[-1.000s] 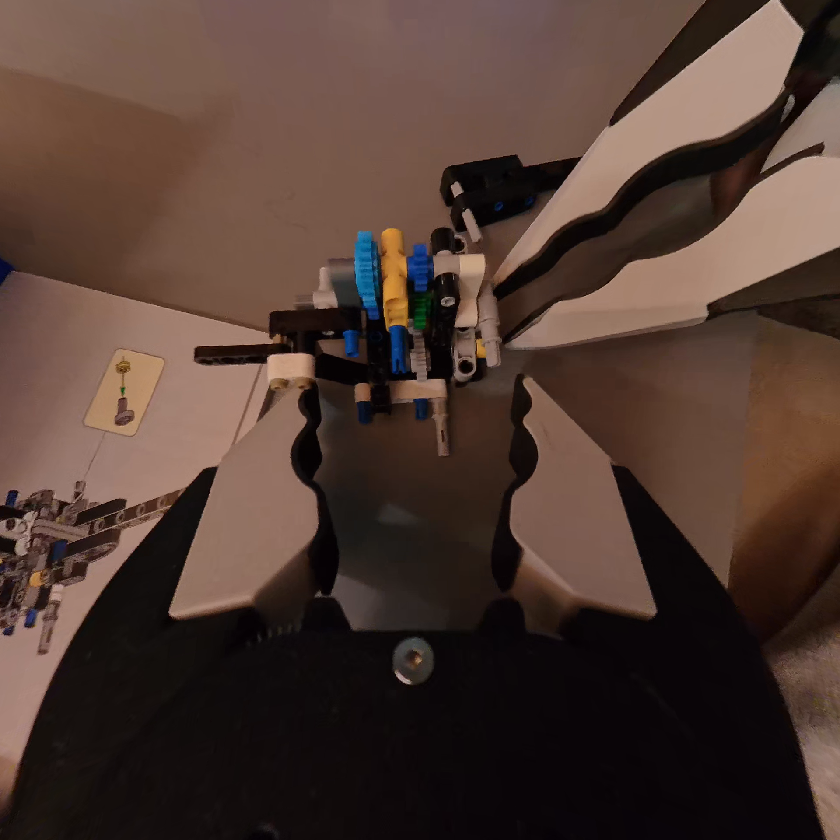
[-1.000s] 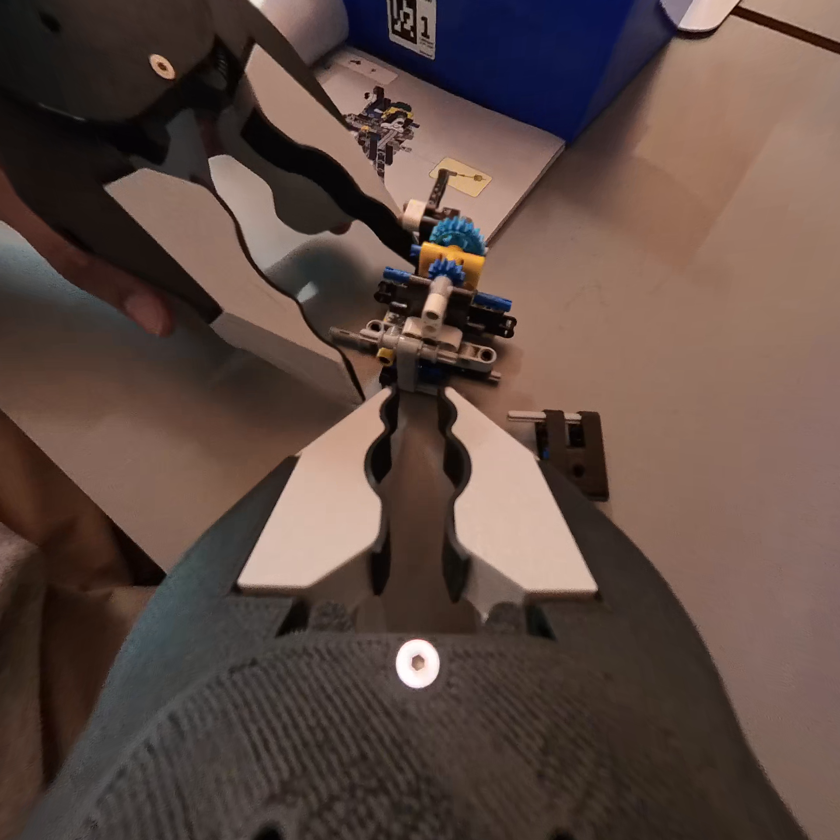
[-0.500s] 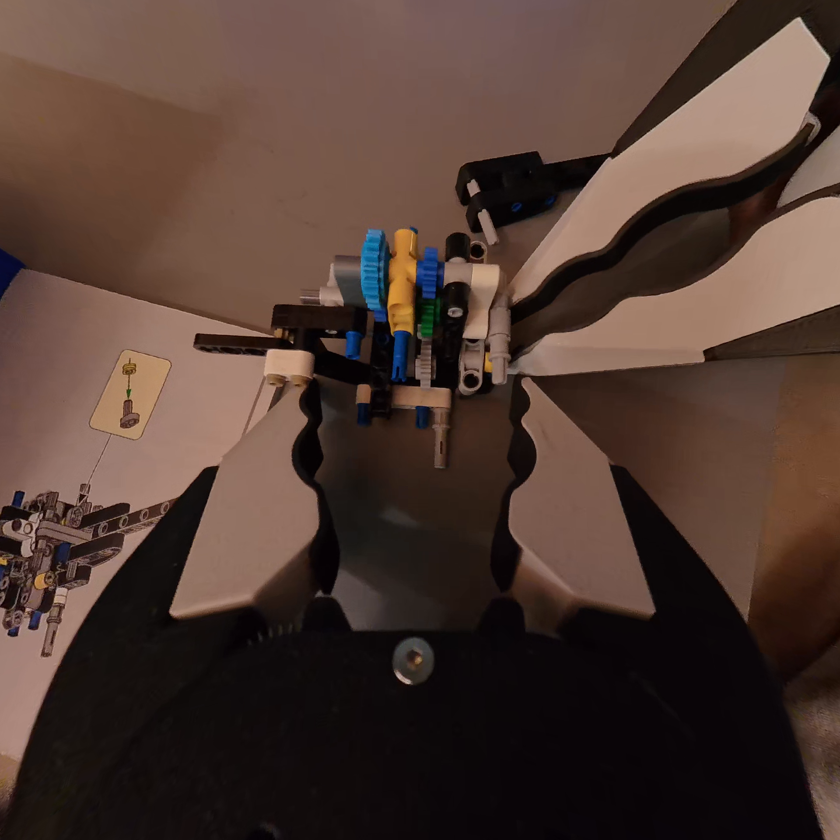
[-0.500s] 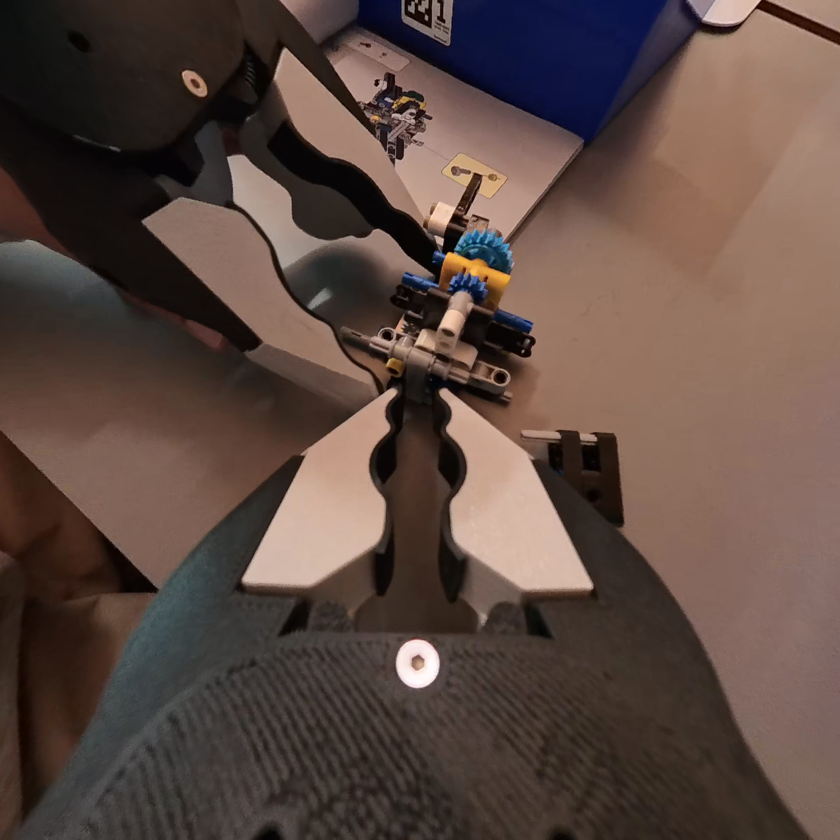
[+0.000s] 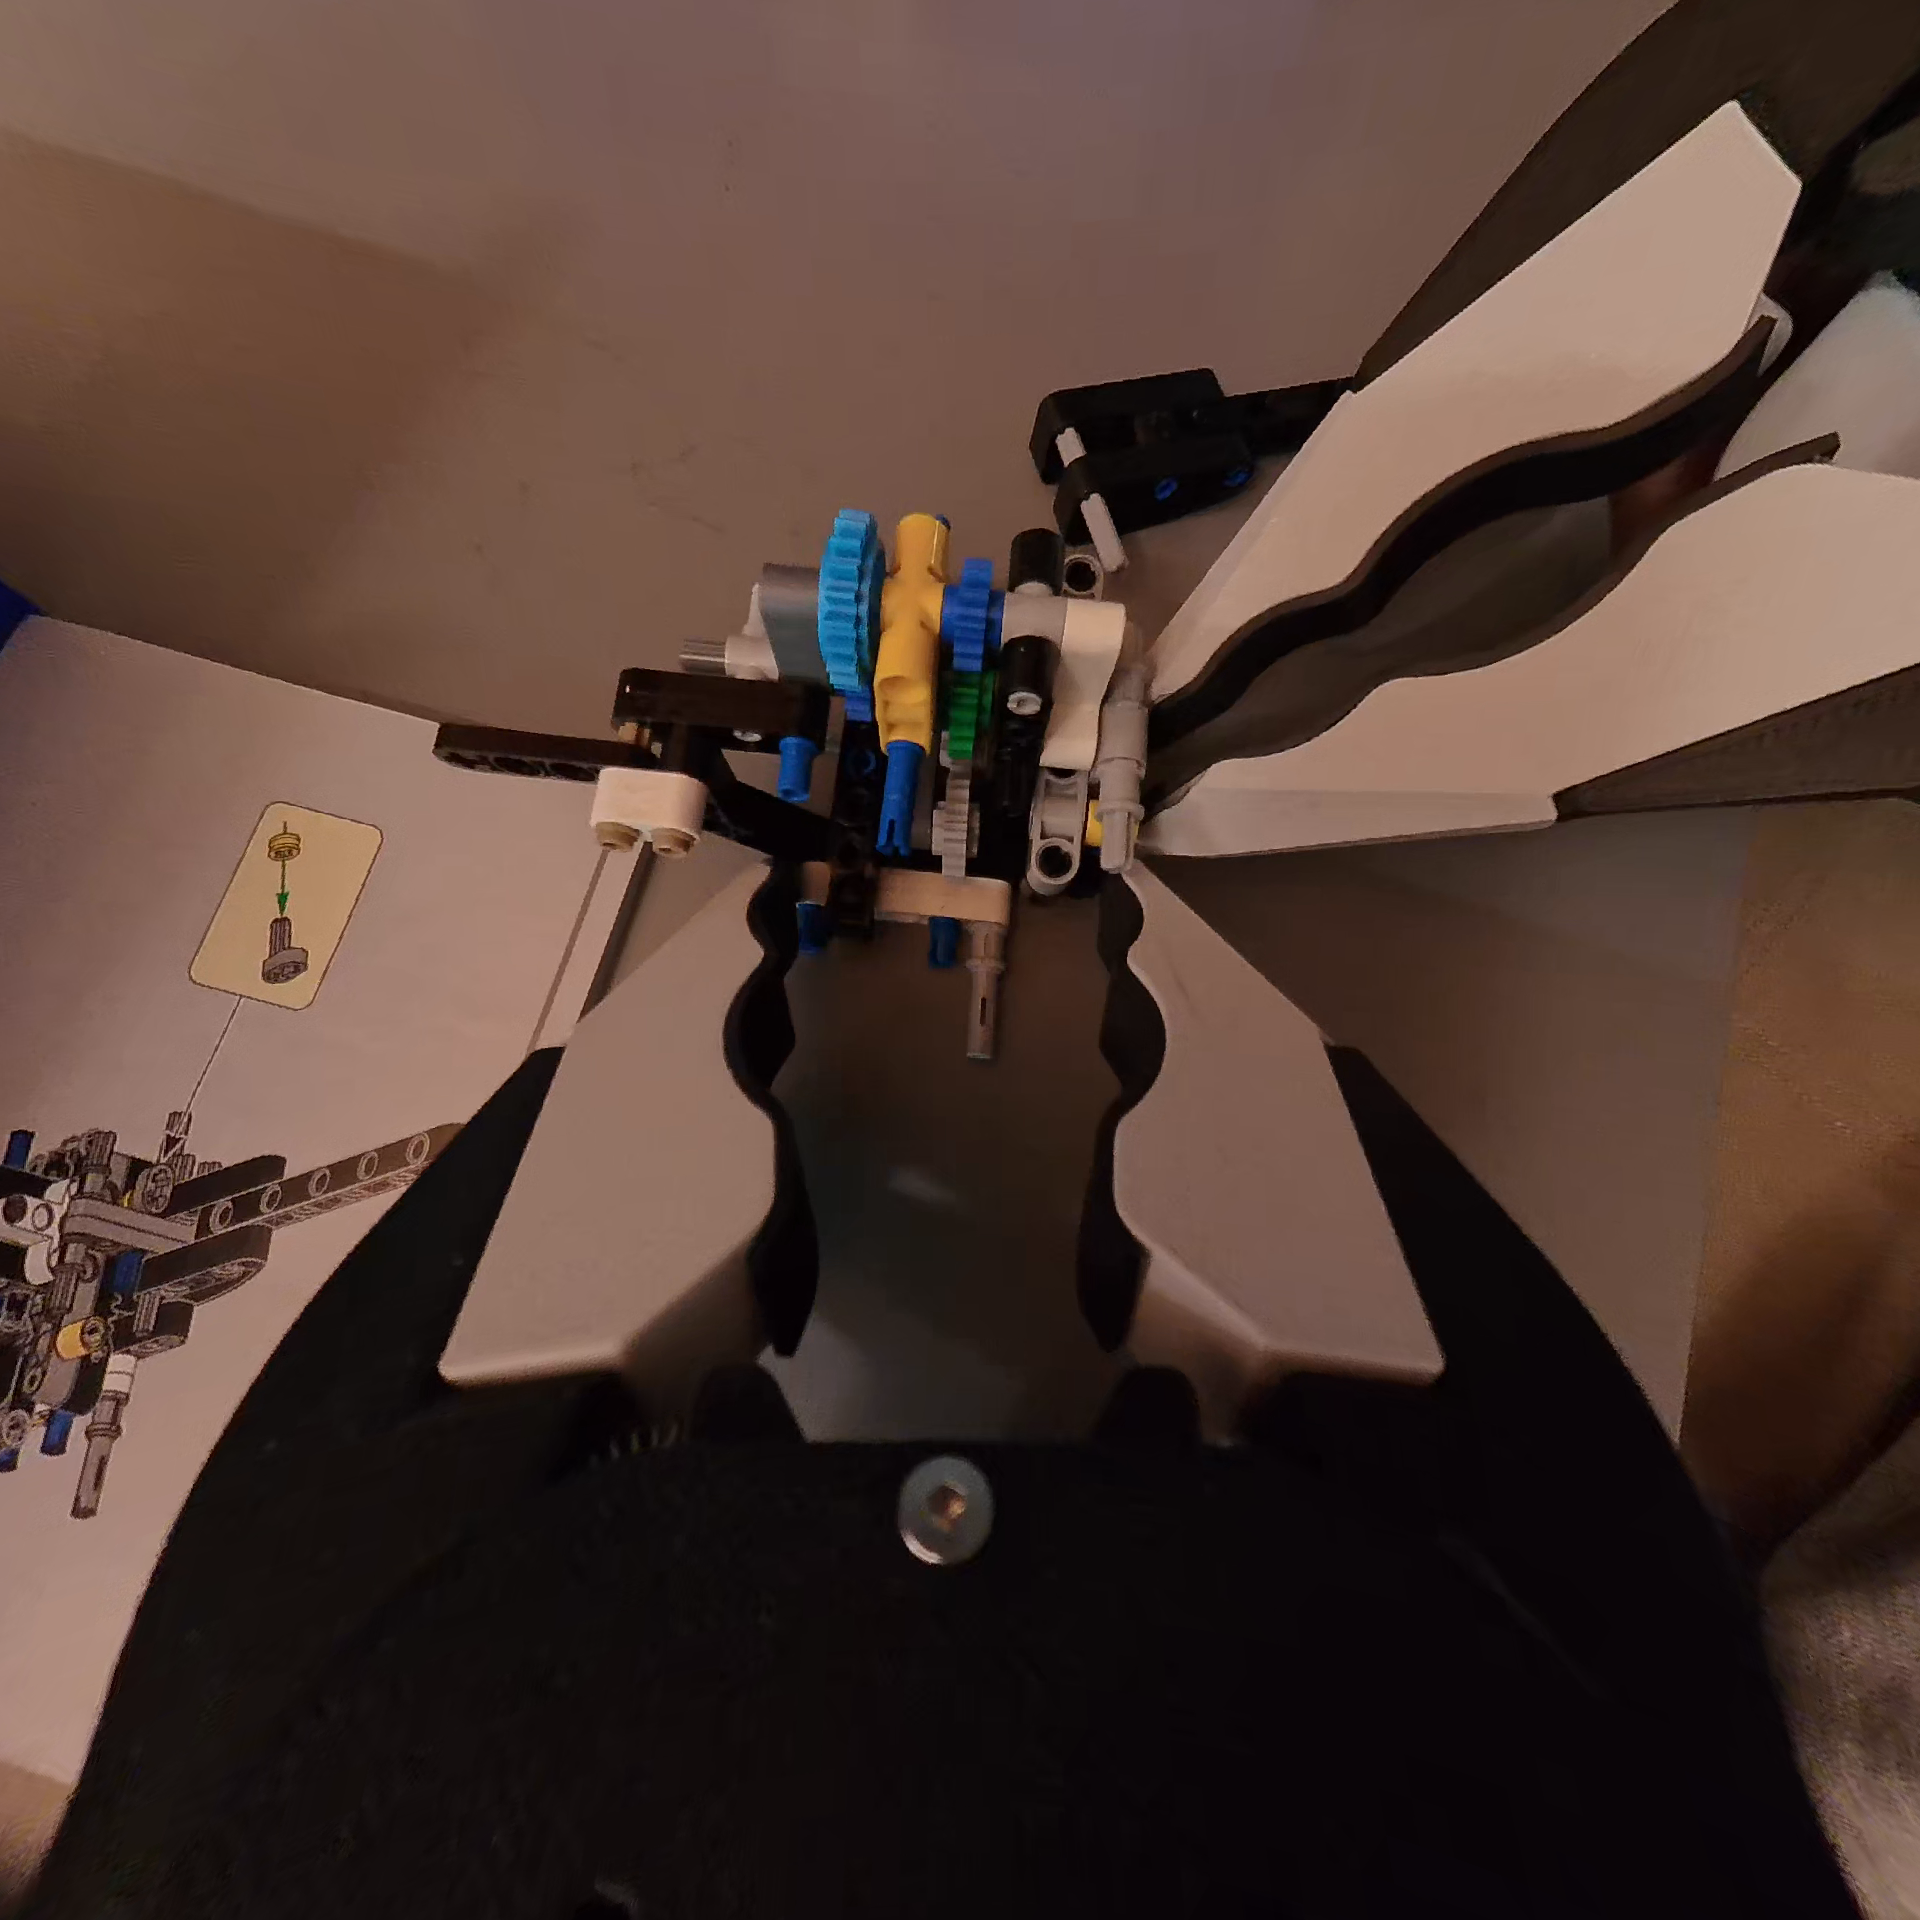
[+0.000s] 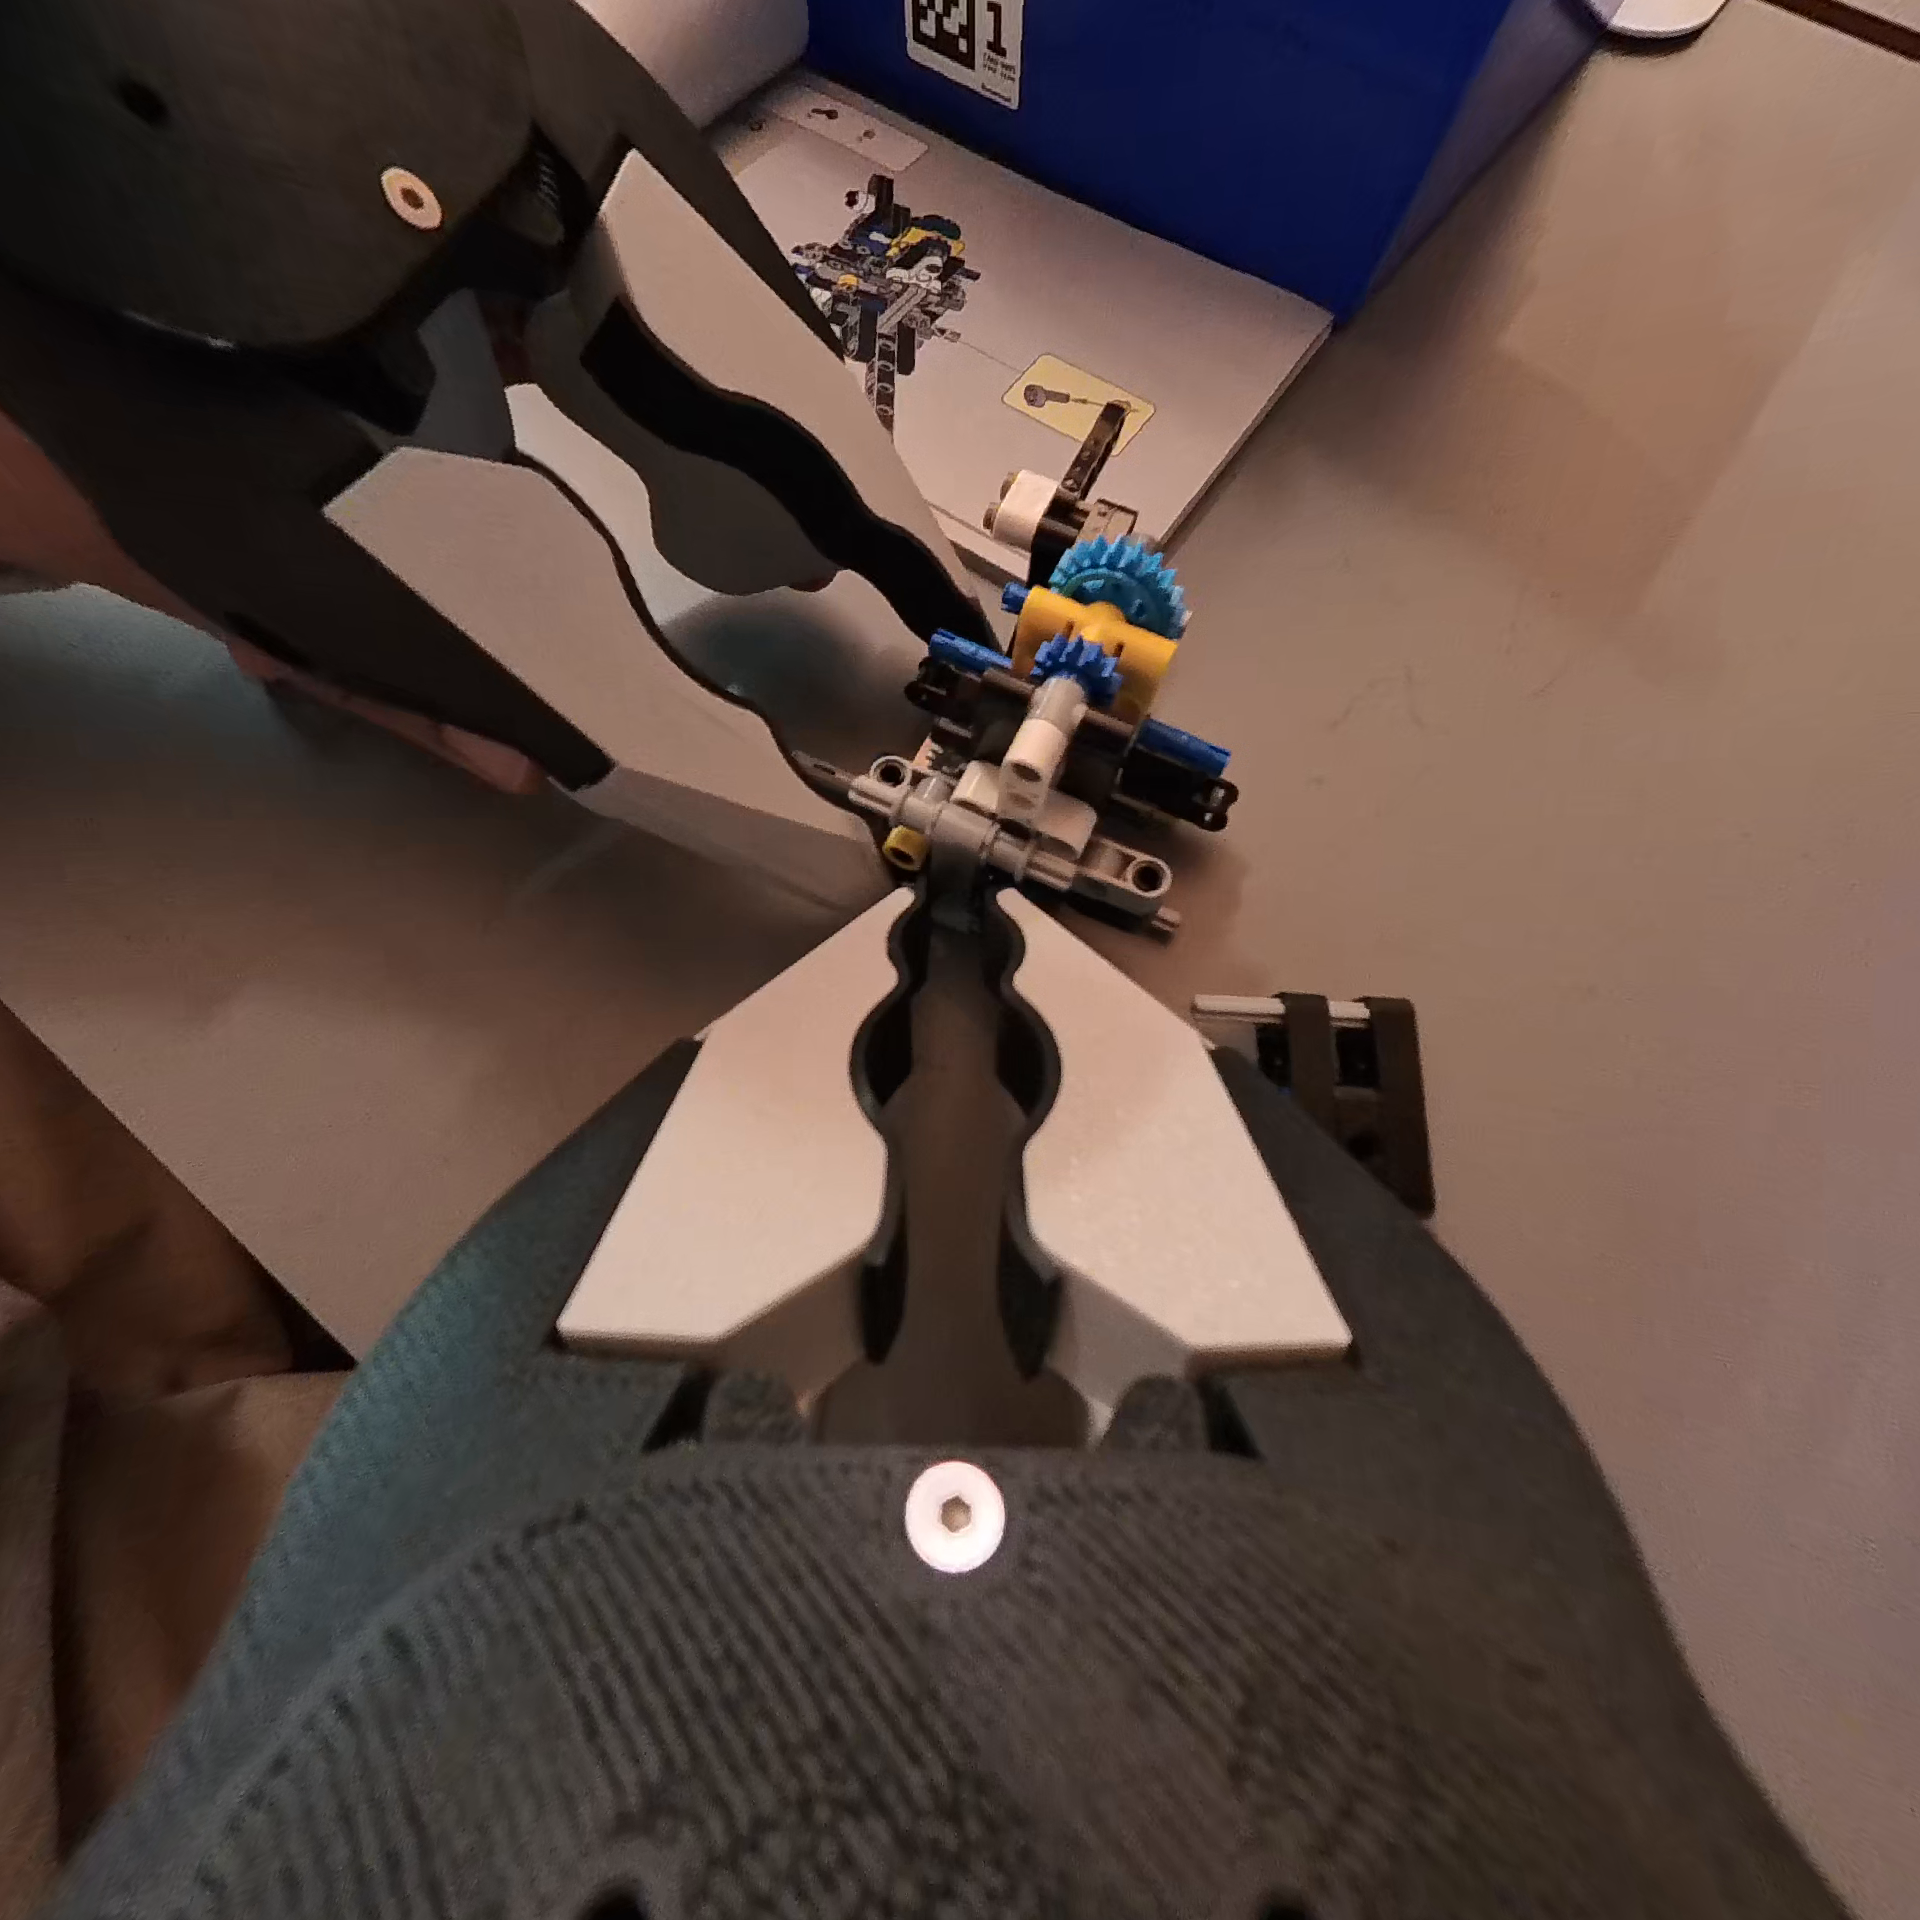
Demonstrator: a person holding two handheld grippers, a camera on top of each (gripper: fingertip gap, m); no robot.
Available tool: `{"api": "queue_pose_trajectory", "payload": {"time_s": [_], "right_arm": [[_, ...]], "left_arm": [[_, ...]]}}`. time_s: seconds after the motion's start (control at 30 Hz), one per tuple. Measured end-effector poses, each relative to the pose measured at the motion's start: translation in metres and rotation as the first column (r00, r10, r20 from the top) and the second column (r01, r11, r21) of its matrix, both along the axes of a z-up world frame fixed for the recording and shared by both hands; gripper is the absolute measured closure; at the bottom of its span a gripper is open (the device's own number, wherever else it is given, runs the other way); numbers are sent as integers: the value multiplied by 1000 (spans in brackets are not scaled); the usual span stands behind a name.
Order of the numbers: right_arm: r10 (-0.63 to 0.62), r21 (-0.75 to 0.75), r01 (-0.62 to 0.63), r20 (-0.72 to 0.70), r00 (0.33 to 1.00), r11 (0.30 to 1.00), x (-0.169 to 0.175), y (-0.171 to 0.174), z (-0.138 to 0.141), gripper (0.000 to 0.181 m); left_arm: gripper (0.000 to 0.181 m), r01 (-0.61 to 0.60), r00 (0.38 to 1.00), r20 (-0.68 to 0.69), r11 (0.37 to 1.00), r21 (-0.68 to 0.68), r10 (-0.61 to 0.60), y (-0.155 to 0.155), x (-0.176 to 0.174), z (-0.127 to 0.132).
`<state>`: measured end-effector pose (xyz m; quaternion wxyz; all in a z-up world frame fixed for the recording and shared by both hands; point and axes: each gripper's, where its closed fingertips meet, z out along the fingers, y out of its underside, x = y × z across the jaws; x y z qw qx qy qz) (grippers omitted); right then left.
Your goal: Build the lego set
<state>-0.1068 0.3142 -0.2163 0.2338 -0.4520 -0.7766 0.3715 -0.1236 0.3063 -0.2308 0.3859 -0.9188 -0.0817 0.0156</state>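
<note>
Between the fingers of the right tool a grey stub at the near end of the lego assembly is pinched, the jaws drawn narrow around it so only a slim dark gap runs back toward the tool's body. Seen from the other side, the right tool reaches in from the right with its tips against the grey axle end of the lego assembly. Opposite it, the left tool stands wide, its two fingers spread on either side of the assembly's near end without clamping it; whether the tips touch any part I cannot tell. That assembly sits on the grey tabletop, a cluster of black beams with a light blue gear, a yellow block, a smaller dark blue gear, a green piece, blue pins and white and grey connectors, plus a black arm that reaches over the instruction booklet. Just beside the assembly, close to the right tool, lies a separate black lego piece carrying a pale axle. Farther out the booklet lies open and flat, its far edge against a blue box.
</note>
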Motion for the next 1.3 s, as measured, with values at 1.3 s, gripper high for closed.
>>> {"api": "queue_pose_trajectory", "payload": {"time_s": [1.3], "right_arm": [[-148, -16, 149, 23, 989, 989, 0, 17, -4, 149]], "left_arm": [[123, 2, 998, -70, 1000, -19, -4, 0, 0, -1]]}}
